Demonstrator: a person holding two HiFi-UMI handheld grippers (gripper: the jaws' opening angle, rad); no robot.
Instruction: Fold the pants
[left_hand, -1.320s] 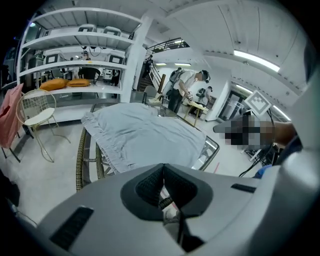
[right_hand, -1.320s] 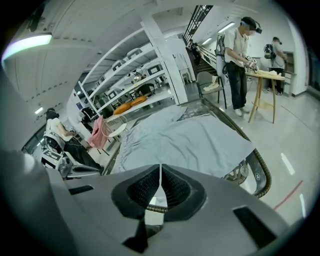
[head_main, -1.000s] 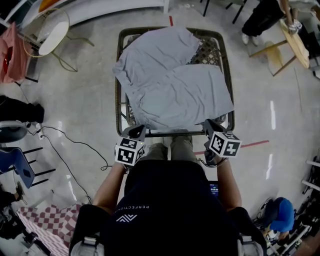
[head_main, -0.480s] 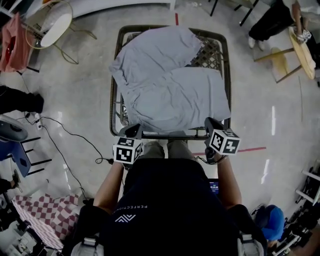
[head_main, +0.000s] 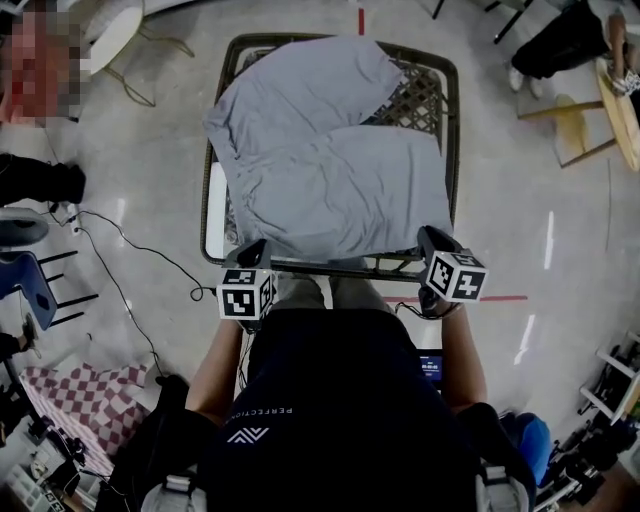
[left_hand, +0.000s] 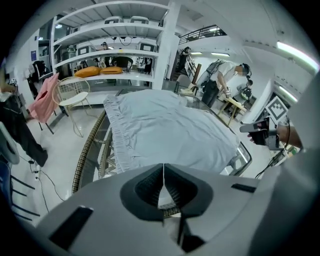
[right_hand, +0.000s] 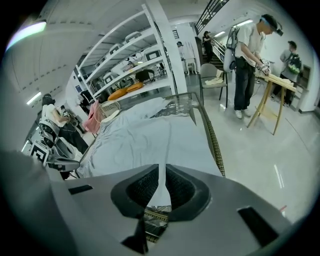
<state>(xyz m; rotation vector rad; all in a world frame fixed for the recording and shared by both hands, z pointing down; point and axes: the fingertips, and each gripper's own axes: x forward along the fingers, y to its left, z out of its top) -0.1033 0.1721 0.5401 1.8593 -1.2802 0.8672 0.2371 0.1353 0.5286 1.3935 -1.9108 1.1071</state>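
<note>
Left gripper (head_main: 255, 250): jaws pressed together, tip at the pants' near left corner, over the front rim.
Pants (head_main: 320, 170): grey, spread flat across the table, far left part overhanging its left rim.
Table (head_main: 456, 150): woven top, dark frame.
Right gripper (head_main: 428, 238): jaws pressed together, tip just beside the near right corner.

one pants (head_main: 320, 170), one table (head_main: 415, 98), two grippers: left gripper (head_main: 256, 247), right gripper (head_main: 431, 238).
</note>
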